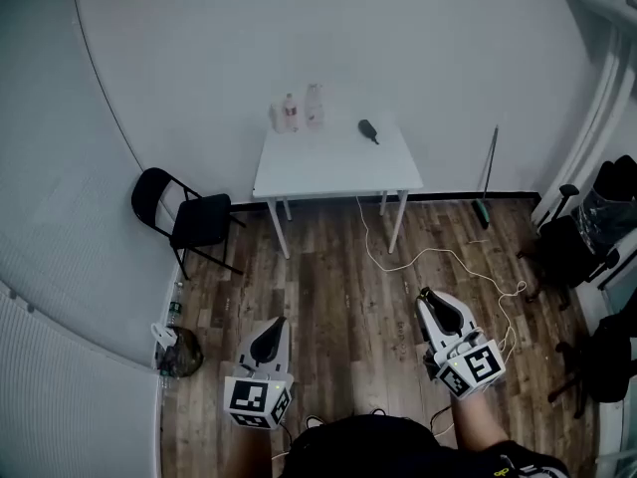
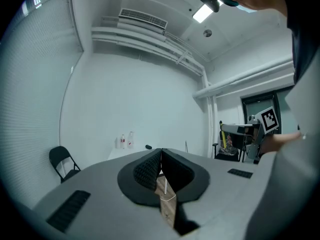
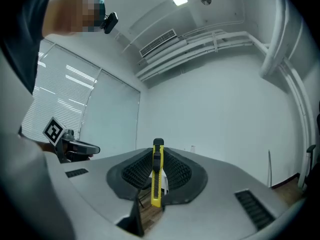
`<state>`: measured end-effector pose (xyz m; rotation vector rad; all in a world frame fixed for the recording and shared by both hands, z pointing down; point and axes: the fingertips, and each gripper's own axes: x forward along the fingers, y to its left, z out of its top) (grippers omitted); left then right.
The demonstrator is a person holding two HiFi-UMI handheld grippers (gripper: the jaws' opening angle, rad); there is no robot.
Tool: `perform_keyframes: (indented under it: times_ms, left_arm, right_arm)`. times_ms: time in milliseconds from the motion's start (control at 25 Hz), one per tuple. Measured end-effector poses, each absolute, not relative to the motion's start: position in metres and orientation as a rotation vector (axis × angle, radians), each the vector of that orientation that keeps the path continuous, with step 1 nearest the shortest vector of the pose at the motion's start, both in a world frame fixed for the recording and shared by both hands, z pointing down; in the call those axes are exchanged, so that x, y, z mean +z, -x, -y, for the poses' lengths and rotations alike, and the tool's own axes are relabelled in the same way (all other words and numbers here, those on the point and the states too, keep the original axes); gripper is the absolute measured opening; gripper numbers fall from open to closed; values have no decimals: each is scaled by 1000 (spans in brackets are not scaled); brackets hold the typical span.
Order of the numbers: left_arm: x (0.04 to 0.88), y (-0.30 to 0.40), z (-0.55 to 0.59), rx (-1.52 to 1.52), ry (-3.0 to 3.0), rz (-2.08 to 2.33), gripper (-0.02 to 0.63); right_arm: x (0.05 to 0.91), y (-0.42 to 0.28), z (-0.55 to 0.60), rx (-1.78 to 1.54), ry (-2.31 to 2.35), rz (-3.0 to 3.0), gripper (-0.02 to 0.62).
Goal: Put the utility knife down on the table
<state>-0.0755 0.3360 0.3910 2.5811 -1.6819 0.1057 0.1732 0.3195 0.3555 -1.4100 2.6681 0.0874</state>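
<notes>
A yellow utility knife [image 3: 157,176] stands upright between the black ribbed pads of my right gripper [image 3: 158,156], which is shut on it. In the head view that right gripper [image 1: 430,297] hovers over the wooden floor, well short of the white table [image 1: 328,172]; the knife is too small to make out there. My left gripper [image 1: 279,322] hangs at the lower left, its pads [image 2: 150,168] pressed together with nothing between them. The left gripper view also shows the right gripper [image 2: 245,134] off to the right and the table [image 2: 125,153] far ahead.
On the table stand three bottles [image 1: 297,111] at the back and a dark object [image 1: 369,130] to the right. A black folding chair [image 1: 184,217] is left of the table. A white cable [image 1: 438,257] trails across the floor. Dark chairs and bags [image 1: 587,237] crowd the right side.
</notes>
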Motion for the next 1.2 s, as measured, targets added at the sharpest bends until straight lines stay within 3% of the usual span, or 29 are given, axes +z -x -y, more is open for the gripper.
perform_keyframes:
  times_ms: [640, 1200]
  left_arm:
    - [407, 163, -334, 54, -2621, 1615, 23]
    - [422, 182, -269, 101, -2634, 1574, 23]
  right_arm:
    - [363, -78, -328, 97, 1391, -2718, 75]
    - [381, -57, -261, 26, 1416, -2704, 75]
